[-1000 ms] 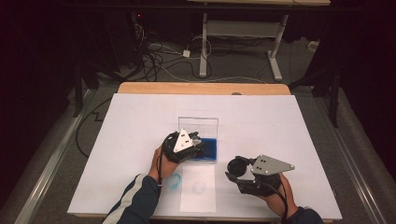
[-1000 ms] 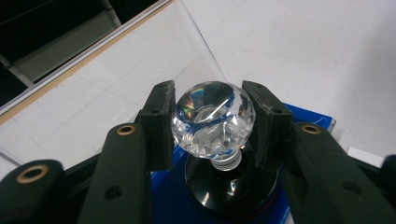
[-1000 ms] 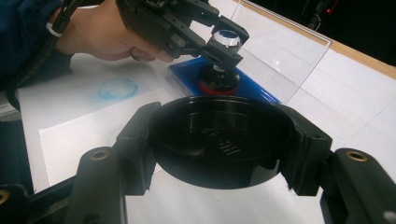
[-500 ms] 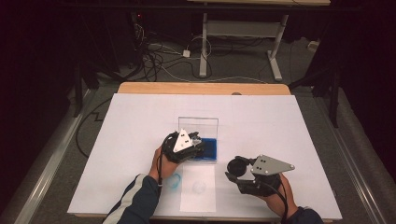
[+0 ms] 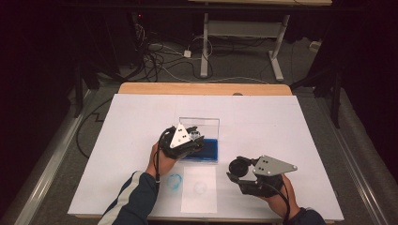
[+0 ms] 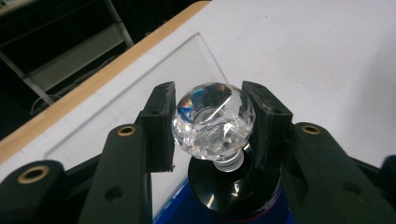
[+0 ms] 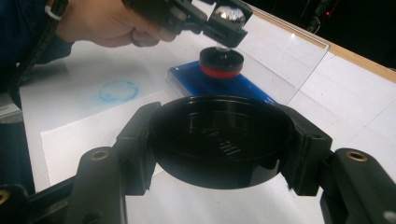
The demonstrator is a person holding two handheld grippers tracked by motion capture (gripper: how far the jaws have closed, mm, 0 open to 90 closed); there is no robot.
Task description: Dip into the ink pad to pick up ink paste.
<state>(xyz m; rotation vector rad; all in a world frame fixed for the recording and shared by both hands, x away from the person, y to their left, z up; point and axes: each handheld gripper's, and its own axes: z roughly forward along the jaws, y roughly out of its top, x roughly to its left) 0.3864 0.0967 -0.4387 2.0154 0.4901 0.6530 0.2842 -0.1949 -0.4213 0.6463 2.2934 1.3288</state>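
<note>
A stamp with a faceted clear knob (image 6: 212, 121) and a black base with a red band (image 7: 222, 60) stands on the blue ink pad (image 7: 210, 84). My left gripper (image 6: 211, 128) is shut on the knob, one pad on each side. In the high view the left gripper (image 5: 195, 138) sits over the ink pad (image 5: 210, 151) at the table's middle. My right gripper (image 7: 219, 144) is shut on a round black cap (image 7: 219, 133), held hollow side up. It hovers at the front right in the high view (image 5: 237, 168), apart from the pad.
The ink pad's clear lid (image 5: 199, 124) stands open behind it. A white paper sheet (image 5: 199, 190) with a faint round print lies near the front edge. A blue ring print (image 5: 174, 180) marks the white table cover (image 5: 281, 126) beside it.
</note>
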